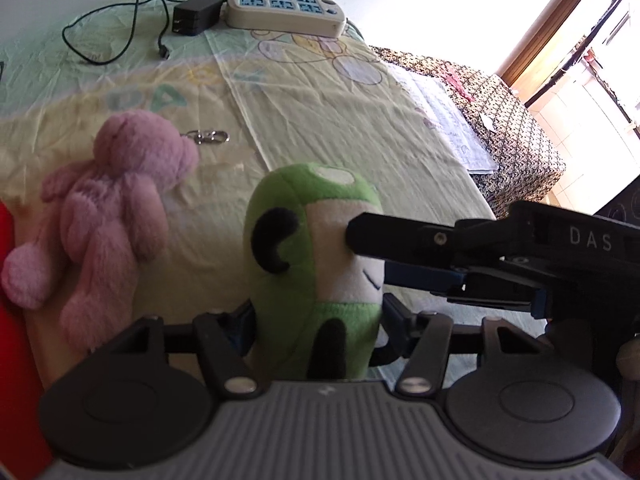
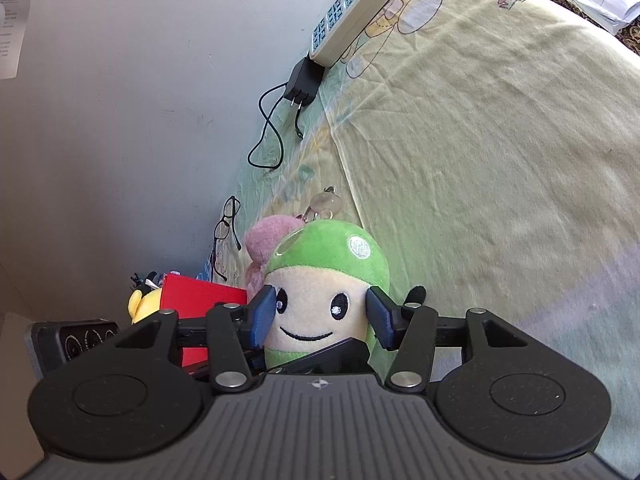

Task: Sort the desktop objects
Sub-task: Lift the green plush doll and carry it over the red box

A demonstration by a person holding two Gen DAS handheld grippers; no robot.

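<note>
- The yellow-green cloth (image 1: pixel 320 120) has lots of bare room beyond the green plush toy (image 1: pixel 280 280). Its far edge meets the wall (image 2: pixel 120 120).
- At that far edge lie a power strip (image 1: pixel 284 10) and a black charger (image 1: pixel 196 14), touching each other.
- On one side the cloth ends beside some papers (image 1: pixel 444 116).
- The left gripper (image 1: pixel 319 318) pinches the green toy low on its body and holds it upright, just above the cloth.
- The right gripper (image 2: pixel 322 312) has a finger on each side of the toy's head (I cannot tell if they squeeze or only touch).
- A pink plush bear (image 1: pixel 112 208) lies flat near the green toy. A keyring clip (image 1: pixel 210 136) sits by its head.
- The pink bear is mostly hidden behind the green toy in the right camera.
- A red box (image 2: pixel 196 300) is partly cut off by the gripper. I cannot see inside it.
- A yellow toy (image 2: pixel 140 304) peeks out beside the box, and glasses (image 2: pixel 226 232) lie near the wall.
</note>
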